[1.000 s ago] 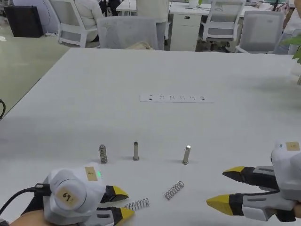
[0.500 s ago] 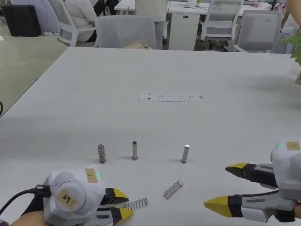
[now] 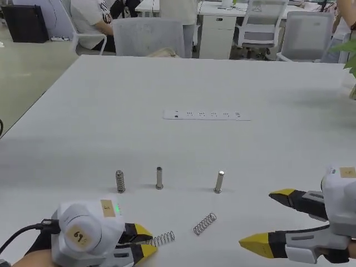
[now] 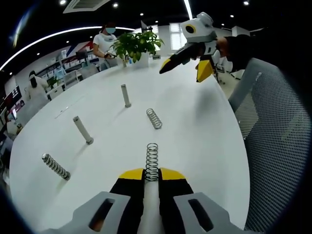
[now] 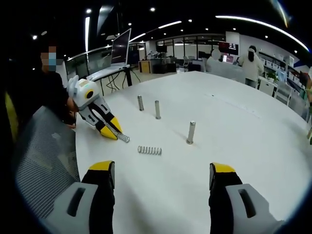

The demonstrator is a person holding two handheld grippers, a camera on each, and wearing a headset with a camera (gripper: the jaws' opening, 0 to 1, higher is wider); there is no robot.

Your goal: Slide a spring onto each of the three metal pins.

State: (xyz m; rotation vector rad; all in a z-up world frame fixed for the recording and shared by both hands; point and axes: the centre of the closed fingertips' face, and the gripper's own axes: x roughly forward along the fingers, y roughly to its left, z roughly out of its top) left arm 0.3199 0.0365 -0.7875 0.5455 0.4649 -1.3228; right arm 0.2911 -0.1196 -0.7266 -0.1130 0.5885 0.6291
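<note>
Fingers (image 4: 130, 175) around a spring (image 4: 152, 160) on white table (image 3: 222, 83), office chairs (image 3: 149, 38) beyond.

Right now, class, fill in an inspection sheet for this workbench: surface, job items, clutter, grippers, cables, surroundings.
Surface: white table, smooth.
Job's things: three upright pins, as placed in the head view. The left pin wears a spring. The middle pin and right pin are bare. The far loose spring and near loose spring lie in front.
Clutter: power strip mid-table.
Grippers: left gripper shut on the near loose spring's end; right gripper open, holding nothing.
Cables: black cable from the left gripper.
Surroundings: office chairs, desks, seated person, plant leaves.
</note>
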